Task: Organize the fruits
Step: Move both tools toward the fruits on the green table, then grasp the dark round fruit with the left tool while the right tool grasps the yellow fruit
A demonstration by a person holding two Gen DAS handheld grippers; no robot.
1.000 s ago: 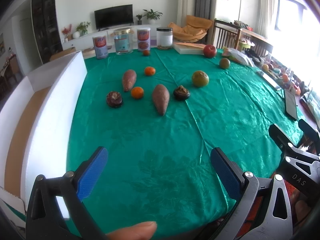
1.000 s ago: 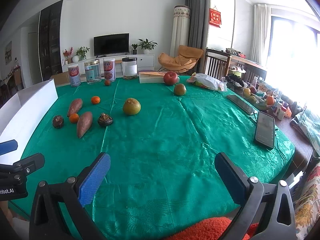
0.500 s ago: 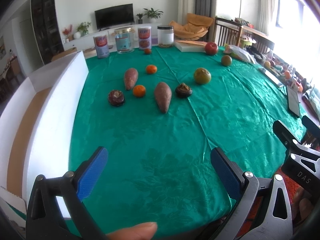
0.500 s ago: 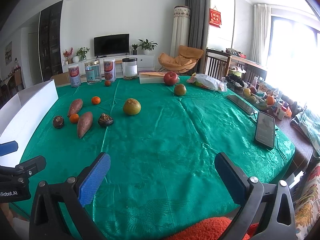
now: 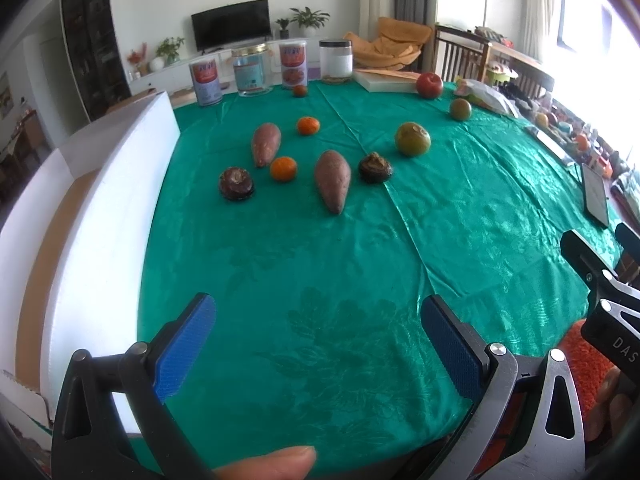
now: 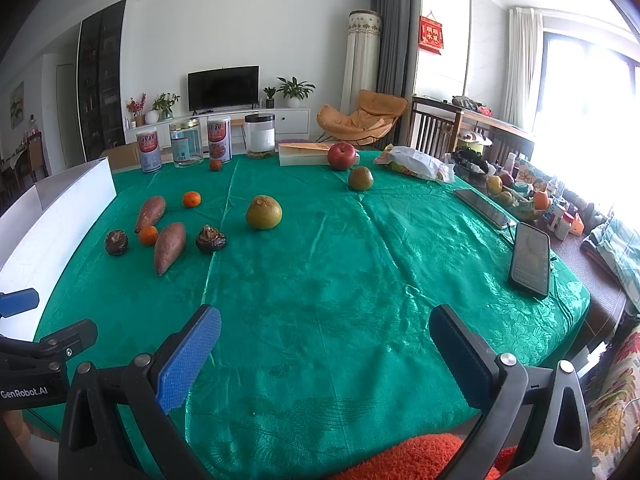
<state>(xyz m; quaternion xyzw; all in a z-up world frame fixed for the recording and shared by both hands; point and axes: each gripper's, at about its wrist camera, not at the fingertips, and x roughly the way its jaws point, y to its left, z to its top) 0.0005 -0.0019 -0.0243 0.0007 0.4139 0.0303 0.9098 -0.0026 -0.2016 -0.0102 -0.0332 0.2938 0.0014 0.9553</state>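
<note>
Two oranges (image 5: pixel 283 168) (image 5: pixel 308 125), two sweet potatoes (image 5: pixel 333 179) (image 5: pixel 265 143) and two dark round fruits (image 5: pixel 236 183) (image 5: pixel 375 167) lie in a loose cluster at upper centre of the left wrist frame, none touching. A green-yellow citrus (image 5: pixel 412 139) sits apart to their right; a red apple (image 5: pixel 429 85) and a smaller green fruit (image 5: pixel 460 109) lie further toward the upper right. One small orange (image 5: pixel 299 90) rests near the jars (image 5: pixel 251 71) at the far edge.

All sit on the green-clothed bench (image 5: pixel 320 280). White box (image 5: pixel 100 200) fills the left of frame, open side up; judged to be the likely destination, hence placed beside the cluster.

Left hand-held gripper (image 5: pixel 316 344): jaws wide apart, nothing between them, low in frame over bare cloth, well short of the fruit. Right hand-held gripper (image 6: pixel 324 356): likewise spread and empty, at bottom of its frame. A fingertip (image 5: pixel 268 466) shows at the bottom edge of the left view.

Judgement: sorting not yet begun; both tools held open, ready for a first approach. Round fruit may roll on the slick cloth.
</note>
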